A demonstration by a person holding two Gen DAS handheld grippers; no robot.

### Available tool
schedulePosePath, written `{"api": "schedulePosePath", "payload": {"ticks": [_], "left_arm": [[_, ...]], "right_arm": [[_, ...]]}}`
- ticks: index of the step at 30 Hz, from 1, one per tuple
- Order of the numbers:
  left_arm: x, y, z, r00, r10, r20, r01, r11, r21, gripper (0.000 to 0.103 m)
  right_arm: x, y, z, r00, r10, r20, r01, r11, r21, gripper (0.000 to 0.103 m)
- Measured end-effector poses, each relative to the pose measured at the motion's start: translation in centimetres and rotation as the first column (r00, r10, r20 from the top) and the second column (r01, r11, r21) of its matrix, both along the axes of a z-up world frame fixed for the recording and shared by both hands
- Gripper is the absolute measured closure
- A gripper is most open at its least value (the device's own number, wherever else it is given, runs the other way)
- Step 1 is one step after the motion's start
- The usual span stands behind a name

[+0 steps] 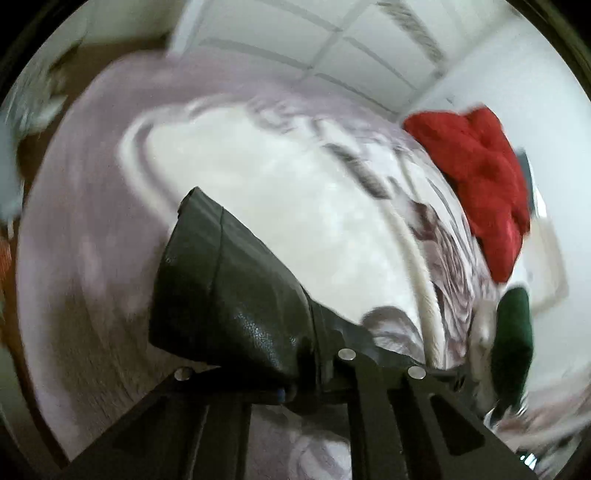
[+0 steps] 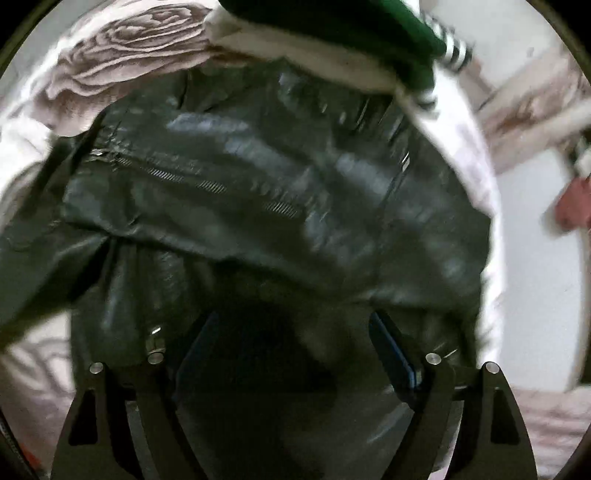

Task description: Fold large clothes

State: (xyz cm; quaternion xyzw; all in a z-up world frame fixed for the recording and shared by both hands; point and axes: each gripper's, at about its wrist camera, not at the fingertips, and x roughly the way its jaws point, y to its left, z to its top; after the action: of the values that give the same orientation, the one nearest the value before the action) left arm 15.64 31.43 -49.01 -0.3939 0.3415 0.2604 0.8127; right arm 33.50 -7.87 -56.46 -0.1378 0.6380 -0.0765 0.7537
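A black leather jacket [image 2: 258,192] lies spread on a bed with a rose-print cover [image 2: 122,40]; its zipper runs across the left. My right gripper [image 2: 291,354] hovers just over the jacket's near edge with its jaws wide apart and nothing between them. In the left wrist view, my left gripper [image 1: 295,387] is shut on a black leather part of the jacket [image 1: 229,295], likely a sleeve, lifted above the bed [image 1: 258,177]. The view is blurred by motion.
A red garment [image 1: 480,192] lies at the bed's far right by the wall. A green and white garment [image 1: 513,332] lies near it; it also shows in the right wrist view [image 2: 332,29]. A white wardrobe [image 1: 332,48] stands behind the bed.
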Motion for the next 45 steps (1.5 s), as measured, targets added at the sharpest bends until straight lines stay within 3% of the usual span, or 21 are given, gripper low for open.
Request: {"api": "schedulePosePath", "payload": {"ticks": [2,5,9,14,16,19,20,23,25,26,28,29,31,34,37,38,39,41,42,45], "left_arm": [[0.6,-1.2,2.2,0.998,-0.066,-0.001,0.065,0.994,0.090,0.097],[2.1,-3.4,5.8,0.985,-0.170,-0.021,0.171,0.962,0.211,0.097],[5.1,-8.4,10.2,0.949,-0.310,-0.048,0.308,0.892,0.331,0.097],[9.0,-15.7,13.5,0.885,-0.463,-0.055,0.447,0.808,0.384,0.098],[11.0,-19.6,14.3,0.845,-0.532,-0.052,0.510,0.773,0.377,0.099],[14.1,-26.5,15.1,0.764,-0.643,-0.054,0.618,0.706,0.346,0.099],[15.3,-29.7,14.9,0.722,-0.690,-0.052,0.663,0.670,0.333,0.099],[17.5,-36.8,13.2,0.627,-0.776,-0.065,0.756,0.587,0.291,0.099],[18.6,-41.3,11.5,0.559,-0.825,-0.083,0.811,0.523,0.261,0.099],[19.2,-44.4,10.0,0.510,-0.854,-0.100,0.846,0.478,0.237,0.099],[19.9,-48.1,8.3,0.451,-0.883,-0.128,0.882,0.419,0.218,0.099],[20.0,-50.4,6.6,0.410,-0.899,-0.157,0.904,0.377,0.200,0.099],[20.1,-53.5,4.2,0.357,-0.912,-0.204,0.931,0.328,0.162,0.099],[20.1,-55.2,1.4,0.316,-0.900,-0.299,0.949,0.301,0.094,0.098],[19.5,-55.5,1.7,0.324,-0.898,-0.297,0.946,0.311,0.092,0.095],[19.3,-55.2,2.2,0.321,-0.900,-0.295,0.947,0.306,0.097,0.086],[19.0,-55.1,2.4,0.308,-0.904,-0.297,0.951,0.294,0.090,0.061],[18.9,-54.3,3.7,0.288,-0.913,-0.288,0.958,0.277,0.079,0.025],[18.8,-53.4,4.4,0.299,-0.914,-0.273,0.954,0.288,0.080,0.025],[18.5,-50.0,5.9,0.360,-0.895,-0.264,0.932,0.354,0.072,0.024]], "right_arm": [[0.4,-0.7,-0.1,1.000,-0.022,-0.011,0.023,0.999,0.037,0.018],[1.5,-1.0,-0.3,1.000,-0.028,-0.007,0.029,0.997,0.068,0.018],[3.0,-2.1,0.0,1.000,-0.031,-0.002,0.031,0.991,0.127,0.018],[3.6,-7.4,1.6,0.996,-0.089,0.005,0.085,0.962,0.261,0.017],[3.4,-10.9,2.4,0.990,-0.141,-0.004,0.135,0.938,0.318,0.017],[2.6,-16.7,3.6,0.974,-0.227,-0.008,0.214,0.905,0.367,0.017],[2.3,-18.2,3.8,0.969,-0.249,-0.009,0.234,0.898,0.372,0.017],[0.8,-24.3,4.5,0.938,-0.346,-0.013,0.324,0.863,0.388,0.017],[-0.6,-28.4,4.6,0.912,-0.409,-0.020,0.384,0.837,0.389,0.017],[-1.1,-29.6,4.5,0.904,-0.427,-0.023,0.401,0.829,0.389,0.017],[-2.5,-32.9,3.9,0.882,-0.471,-0.035,0.447,0.808,0.384,0.017],[-3.0,-34.1,3.6,0.872,-0.487,-0.044,0.465,0.797,0.386,0.017],[-4.3,-36.2,2.8,0.849,-0.523,-0.070,0.504,0.764,0.402,0.017],[-5.8,-38.8,1.8,0.822,-0.558,-0.113,0.535,0.691,0.485,0.017],[-6.8,-40.4,1.3,0.806,-0.573,-0.150,0.544,0.617,0.569,0.017],[-6.9,-40.7,1.2,0.802,-0.576,-0.158,0.544,0.596,0.591,0.017],[-6.9,-41.0,1.2,0.797,-0.580,-0.168,0.545,0.572,0.613,0.017],[-6.6,-41.4,1.2,0.793,-0.578,-0.194,0.541,0.522,0.659,0.017],[-6.3,-41.4,1.2,0.791,-0.576,-0.206,0.540,0.501,0.676,0.017],[-4.7,-41.1,1.6,0.802,-0.554,-0.224,0.514,0.449,0.731,0.017]]}}
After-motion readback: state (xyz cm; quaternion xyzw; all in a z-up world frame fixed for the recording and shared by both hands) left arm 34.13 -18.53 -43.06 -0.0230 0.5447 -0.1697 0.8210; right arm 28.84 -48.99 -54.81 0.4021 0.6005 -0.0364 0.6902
